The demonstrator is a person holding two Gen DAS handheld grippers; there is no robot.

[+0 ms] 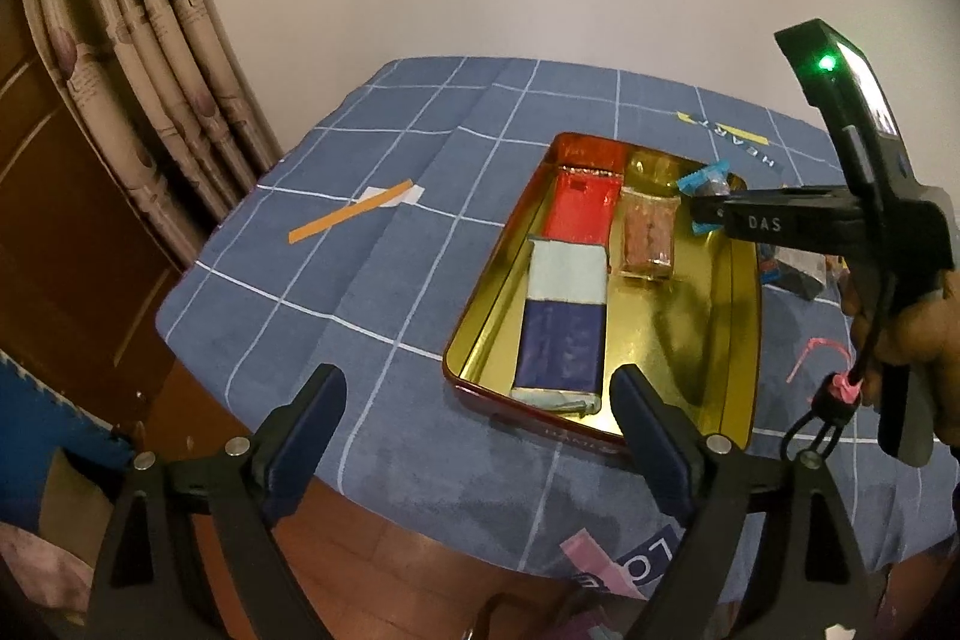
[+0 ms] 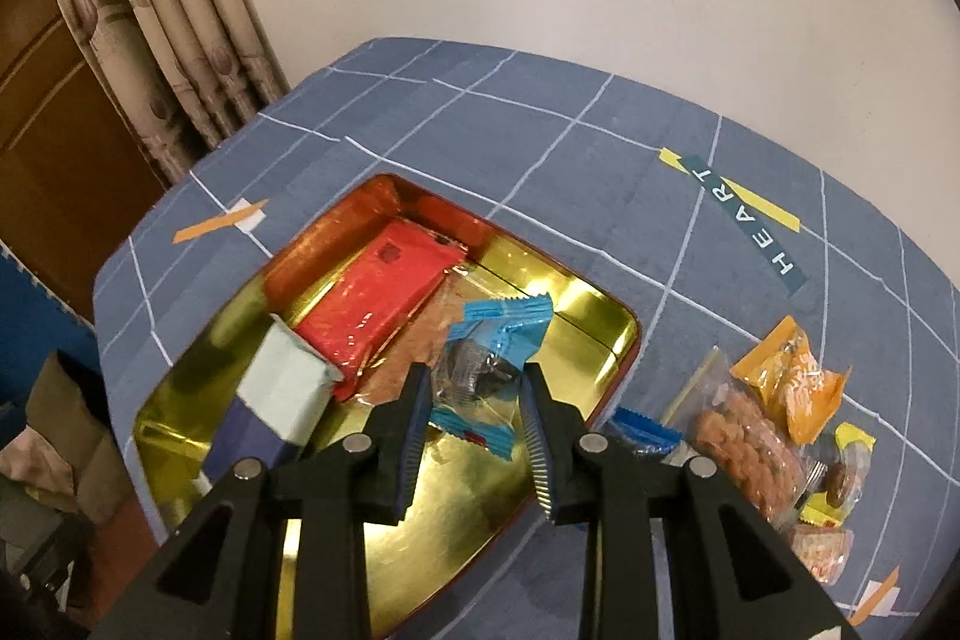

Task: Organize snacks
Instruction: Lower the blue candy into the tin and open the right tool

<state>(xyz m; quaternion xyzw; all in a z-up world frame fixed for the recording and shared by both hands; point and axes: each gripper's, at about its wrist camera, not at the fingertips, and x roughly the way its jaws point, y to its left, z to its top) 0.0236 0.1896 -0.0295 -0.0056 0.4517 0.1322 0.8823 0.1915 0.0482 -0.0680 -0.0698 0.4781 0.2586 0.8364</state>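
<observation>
A gold-lined tin tray (image 1: 735, 370) (image 2: 456, 526) with a red outer wall lies on the blue checked cloth. Inside it are a red packet (image 1: 581, 213) (image 2: 375, 304), a pale-and-navy bar (image 1: 564, 316) (image 2: 282, 391) and a clear packet of brown snack (image 1: 648, 235). My right gripper (image 2: 477, 388) is shut on a small blue-ended clear wrapper (image 2: 486, 370) (image 1: 708, 181), held above the tray's far right part. My left gripper (image 1: 480, 388) stands open at the tray's near edge, over the navy end of the bar, touching nothing.
Loose snacks lie on the cloth right of the tray: an orange packet (image 2: 792, 382), a clear bag of brown pieces (image 2: 750, 448), a blue wrapper (image 2: 645, 430). A curtain (image 1: 138, 58) and wooden door stand left. A hand (image 1: 912, 340) holds the right gripper.
</observation>
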